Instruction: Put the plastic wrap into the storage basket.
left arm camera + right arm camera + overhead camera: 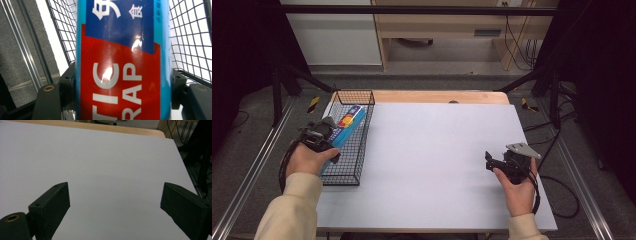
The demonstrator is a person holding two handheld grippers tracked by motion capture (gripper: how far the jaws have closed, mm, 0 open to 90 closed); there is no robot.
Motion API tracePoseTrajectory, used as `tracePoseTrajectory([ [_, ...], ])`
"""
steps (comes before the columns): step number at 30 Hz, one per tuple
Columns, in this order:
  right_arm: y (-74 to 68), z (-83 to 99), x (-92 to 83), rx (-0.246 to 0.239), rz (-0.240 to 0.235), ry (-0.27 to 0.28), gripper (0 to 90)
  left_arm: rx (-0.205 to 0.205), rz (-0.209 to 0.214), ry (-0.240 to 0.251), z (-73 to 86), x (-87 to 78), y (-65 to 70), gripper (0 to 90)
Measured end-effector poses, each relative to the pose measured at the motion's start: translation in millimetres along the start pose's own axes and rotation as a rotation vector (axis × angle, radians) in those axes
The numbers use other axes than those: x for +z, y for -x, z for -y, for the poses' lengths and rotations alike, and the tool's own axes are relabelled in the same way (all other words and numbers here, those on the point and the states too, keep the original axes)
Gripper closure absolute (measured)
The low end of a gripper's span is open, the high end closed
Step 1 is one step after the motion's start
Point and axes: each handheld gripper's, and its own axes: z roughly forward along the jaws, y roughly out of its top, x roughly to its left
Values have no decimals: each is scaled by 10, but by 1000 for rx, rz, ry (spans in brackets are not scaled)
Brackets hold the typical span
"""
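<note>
Gripping the plastic wrap box [348, 125] over the wire basket [362, 165] at the tabletop's left edge, the left gripper [328, 131] looks set to lower it in; the right gripper [490, 161] waits, jaws released.

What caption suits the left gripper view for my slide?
Left gripper clamps a blue plastic wrap box over the wire basket.

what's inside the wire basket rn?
One blue plastic-wrap box, clamped by the left gripper and angled over the basket. Bare mesh shows beside it; the hand and box cover the floor beneath, so anything under them can't be seen.
</note>
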Motion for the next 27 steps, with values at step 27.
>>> tracePoseTrajectory([
  [27,-24,1,19,-17,-3,-4,89,33,-10,-106,-55,210,60,314],
])
